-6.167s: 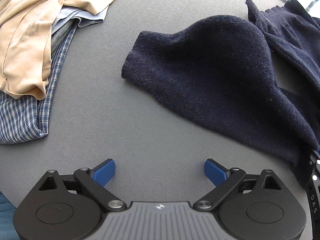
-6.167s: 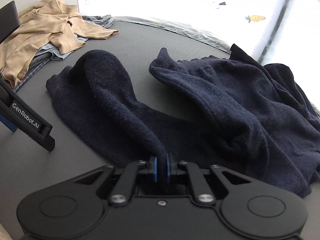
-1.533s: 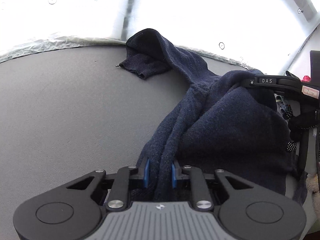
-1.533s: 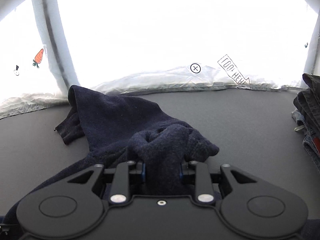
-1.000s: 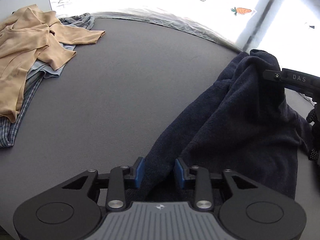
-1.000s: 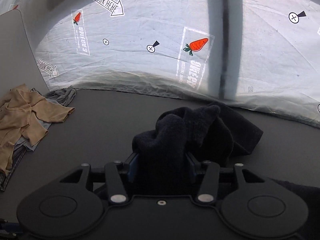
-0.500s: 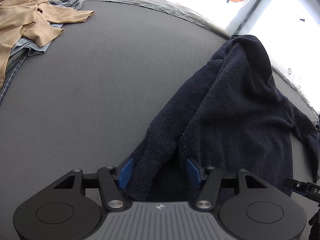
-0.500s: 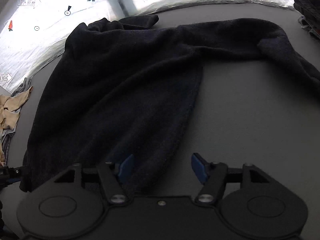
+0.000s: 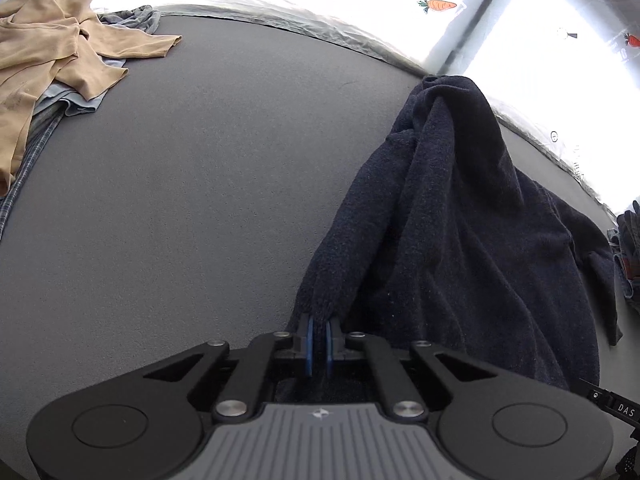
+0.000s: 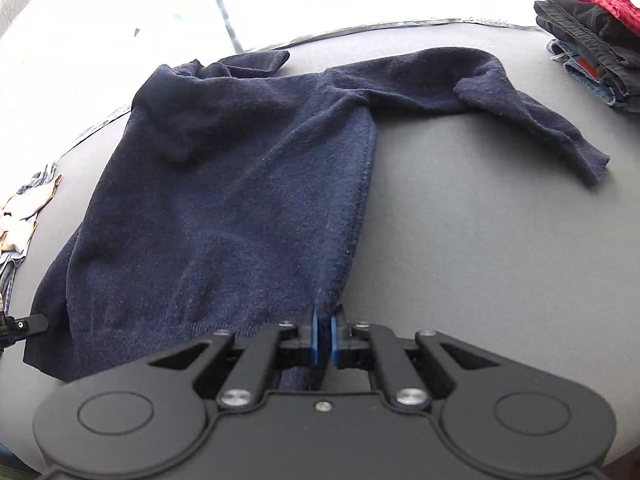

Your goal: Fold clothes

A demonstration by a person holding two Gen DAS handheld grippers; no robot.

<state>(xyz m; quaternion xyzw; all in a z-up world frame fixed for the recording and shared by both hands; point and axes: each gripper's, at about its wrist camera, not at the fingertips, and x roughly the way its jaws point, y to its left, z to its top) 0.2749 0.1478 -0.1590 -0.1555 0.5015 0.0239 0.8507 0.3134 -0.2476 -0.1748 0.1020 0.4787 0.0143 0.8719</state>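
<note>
— While I look through the left wrist camera, the left gripper [image 9: 318, 334] has its blue pads pinched tight on a bottom corner of the navy sweater [image 9: 460, 232], which runs up toward one o'clock across the grey table [image 9: 200, 200].

— Anything else there?

— A tan garment [image 9: 52, 60] heaped on other clothes at ten o'clock, unfolded. No basket or bin shows in either view.

— And the right wrist view?

— My right gripper [image 10: 325, 336] is clamped on the hem's other corner. The sweater lies spread flat, body toward eleven o'clock, one sleeve [image 10: 532, 112] out to two o'clock. A folded stack [image 10: 588, 44] sits at two o'clock, at the table edge.

— Progress?

— I judge this sweater laid out but with no fold yet; the ten o'clock heap remains.
</note>
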